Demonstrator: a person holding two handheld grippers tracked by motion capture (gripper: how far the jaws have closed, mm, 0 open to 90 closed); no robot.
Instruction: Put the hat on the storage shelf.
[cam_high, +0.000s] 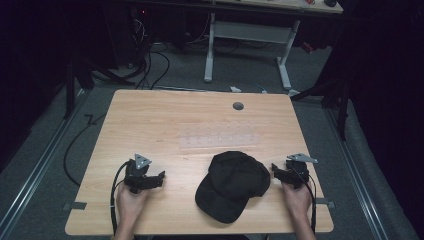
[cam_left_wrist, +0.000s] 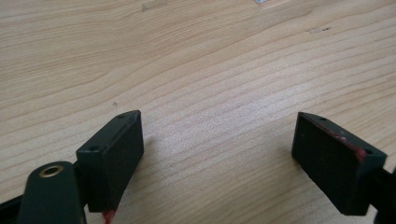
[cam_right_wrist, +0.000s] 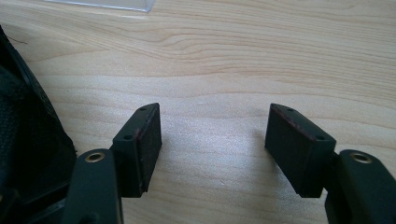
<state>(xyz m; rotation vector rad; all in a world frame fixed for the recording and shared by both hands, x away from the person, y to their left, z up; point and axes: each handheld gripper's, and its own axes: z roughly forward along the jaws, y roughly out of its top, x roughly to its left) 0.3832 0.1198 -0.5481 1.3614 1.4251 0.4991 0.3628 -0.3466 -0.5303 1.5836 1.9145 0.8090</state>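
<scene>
Unmarked black cap, hand-held grippers apart

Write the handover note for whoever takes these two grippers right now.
Left gripper: jaws open, empty, low over bare wood left of the cap.
Right gripper: jaws open, empty, just off the cap's right edge.
Black cap: lies on the table near the front edge, between the grippers, brim toward the person. A clear sheet lies behind it.
Done: nothing gripped yet.
Left: probably to take hold of the cap; the right gripper is nearest.
</scene>
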